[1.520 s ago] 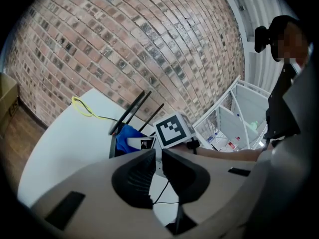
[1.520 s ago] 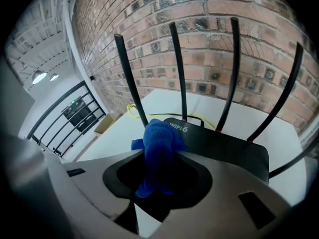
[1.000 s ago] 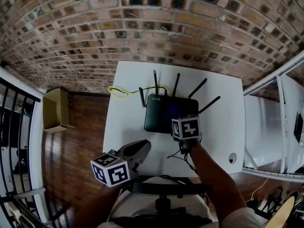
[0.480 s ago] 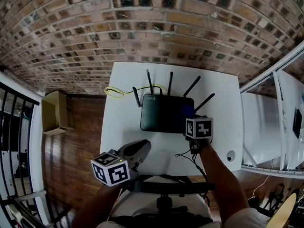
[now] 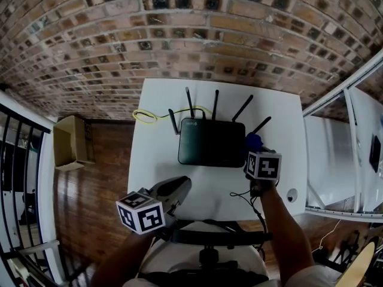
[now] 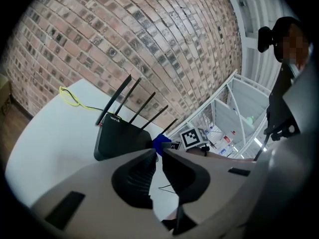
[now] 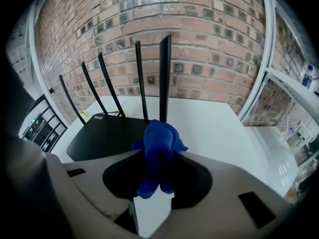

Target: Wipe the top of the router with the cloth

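Router (image 5: 211,142) sits mid-surface (image 5: 155,160), antennas on its 12 o'clock edge. The cloth (image 7: 160,133) is bunched and clamped between the right gripper (image 7: 159,156) fingers, wad protruding past the tips so fabric, not plastic, meets the lid. Right hand is at the router's 3 o'clock edge, pitched steeply down, cloth just off the top, prob. at a stroke end. Left gripper (image 6: 155,152) is parked at 7 o'clock, clear of the router, approx. level, fingers nearly together, empty.

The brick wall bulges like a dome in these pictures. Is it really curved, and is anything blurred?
Head view: lens distortion bows the brick wall and the table; router sharp. Left gripper view: same bowing, black corners. Right gripper view: blue cloth crisp, no glare.
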A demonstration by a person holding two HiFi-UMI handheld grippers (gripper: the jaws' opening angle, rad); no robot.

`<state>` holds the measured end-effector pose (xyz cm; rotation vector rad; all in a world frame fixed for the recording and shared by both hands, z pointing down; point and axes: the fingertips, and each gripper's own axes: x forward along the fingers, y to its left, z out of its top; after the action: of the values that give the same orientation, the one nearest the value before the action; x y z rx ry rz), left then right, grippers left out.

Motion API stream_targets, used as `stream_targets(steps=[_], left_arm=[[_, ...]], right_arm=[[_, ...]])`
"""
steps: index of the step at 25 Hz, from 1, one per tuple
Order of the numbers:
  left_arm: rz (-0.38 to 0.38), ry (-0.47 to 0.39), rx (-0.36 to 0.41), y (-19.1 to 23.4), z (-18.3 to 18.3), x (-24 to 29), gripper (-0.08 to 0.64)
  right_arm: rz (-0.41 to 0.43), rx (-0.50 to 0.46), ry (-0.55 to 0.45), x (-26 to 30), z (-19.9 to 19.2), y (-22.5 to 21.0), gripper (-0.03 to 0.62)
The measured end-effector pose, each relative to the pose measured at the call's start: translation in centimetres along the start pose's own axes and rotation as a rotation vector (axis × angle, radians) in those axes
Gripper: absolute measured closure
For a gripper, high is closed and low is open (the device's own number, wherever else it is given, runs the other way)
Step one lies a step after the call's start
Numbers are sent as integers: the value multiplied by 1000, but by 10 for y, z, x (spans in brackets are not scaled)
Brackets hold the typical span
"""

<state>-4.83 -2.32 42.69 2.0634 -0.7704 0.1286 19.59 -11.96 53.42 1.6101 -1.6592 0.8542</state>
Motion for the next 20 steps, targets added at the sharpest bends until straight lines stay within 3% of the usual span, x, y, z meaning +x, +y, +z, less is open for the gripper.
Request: stream_targets(steps=[7, 11, 16, 20], left_arm=[[11, -9, -9, 8, 1, -9, 502], [29, -20, -15, 17, 0, -20, 502], [58, -31, -32, 28, -2, -39, 502], [78, -42, -38, 37, -1, -52, 502]], right_arm=[[122, -34, -88, -17, 25, 62, 446], [255, -89, -117, -19, 34, 122, 446], [405, -187, -57, -9, 20, 210, 446], [470, -250, 6, 0, 3, 260, 446]])
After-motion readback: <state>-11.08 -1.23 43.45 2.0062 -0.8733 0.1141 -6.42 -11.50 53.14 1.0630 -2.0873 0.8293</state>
